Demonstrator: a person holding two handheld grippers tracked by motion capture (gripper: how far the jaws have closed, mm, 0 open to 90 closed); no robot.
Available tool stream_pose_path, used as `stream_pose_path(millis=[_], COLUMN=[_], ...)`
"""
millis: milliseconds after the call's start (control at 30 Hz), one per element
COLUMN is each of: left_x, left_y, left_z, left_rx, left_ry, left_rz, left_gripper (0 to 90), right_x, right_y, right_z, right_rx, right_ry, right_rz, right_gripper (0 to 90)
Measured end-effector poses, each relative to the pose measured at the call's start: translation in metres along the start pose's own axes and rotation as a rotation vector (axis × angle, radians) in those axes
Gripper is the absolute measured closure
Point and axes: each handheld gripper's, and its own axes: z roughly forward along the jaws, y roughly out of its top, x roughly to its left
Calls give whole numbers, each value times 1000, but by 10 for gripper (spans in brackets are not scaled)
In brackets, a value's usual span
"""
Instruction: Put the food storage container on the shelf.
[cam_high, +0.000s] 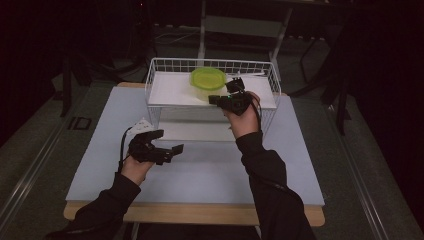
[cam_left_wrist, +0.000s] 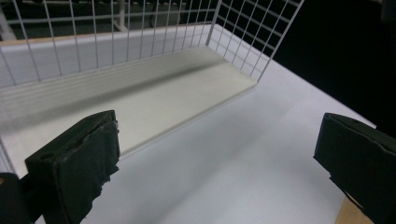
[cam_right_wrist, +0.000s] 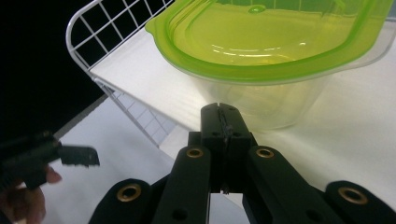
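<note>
Up on rack (cam_high: 165, 65) top shelf: tub (cam_high: 208, 80), green lid on. Right tool (cam_high: 216, 99) just before tub, jaws pressed together, nothing held. Left tool (cam_high: 170, 141) below rack front, over worktop (cam_high: 200, 175), jaws wide, empty, likely waiting.

- A dim lab or recording studio, not a home.
- Pale blue desk (cam_high: 200, 175) with wooden edge stands alone.
- Dark metal stands (cam_high: 75, 75) surround it.

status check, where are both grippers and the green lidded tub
Left gripper open, empty, low over table. Right gripper shut, empty, just short of green-lidded tub on rack's top shelf. Nothing between them.
</note>
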Motion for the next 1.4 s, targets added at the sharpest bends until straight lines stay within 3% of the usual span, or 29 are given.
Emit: stream_pose_path(millis=[233,433,533,600,633,733,767,800,1000,1033,1400], left_x=[0,-2,-3,-5,-6,-9,-9,-10,-11,-12,-19], left_y=[-7,-8,-8,-8,-9,-12,-12,-15,-21,-22,-22], left_z=[-1,-3,-4,-5,-5,-6,-6,-6,-7,-8,-11], left_rx=[3,-12,-16,-21,-26,-32,-32,-34,-30,-26,-22], left_ry=[-8,-8,-18,-31,-45,-58,-58,-74,-97,-95,-118], left_rz=[14,31,43,42,43,59,59,59,57,66,100], left_gripper=[10,10,10,11,11,10,10,11,11,10,11], right_x=[-5,-2,2,7,7,9,9,10,12,13,7], right_y=[9,5,-1,-7,-7,-16,-16,-26,-42,-56,-102], right_z=[13,8,2,-3,-3,-9,-9,-12,-18,-23,-31], right_rx=[7,-1,0,1,1,-13,-13,-18,-21,-22,-22], right_ry=[-16,1,19,32,32,52,52,65,81,100,122], right_rz=[10,5,-22,-49,-49,-69,-69,-76,-118,-141,-158], right_gripper=[899,857,785,672,672,534,534,451,358,297,200])
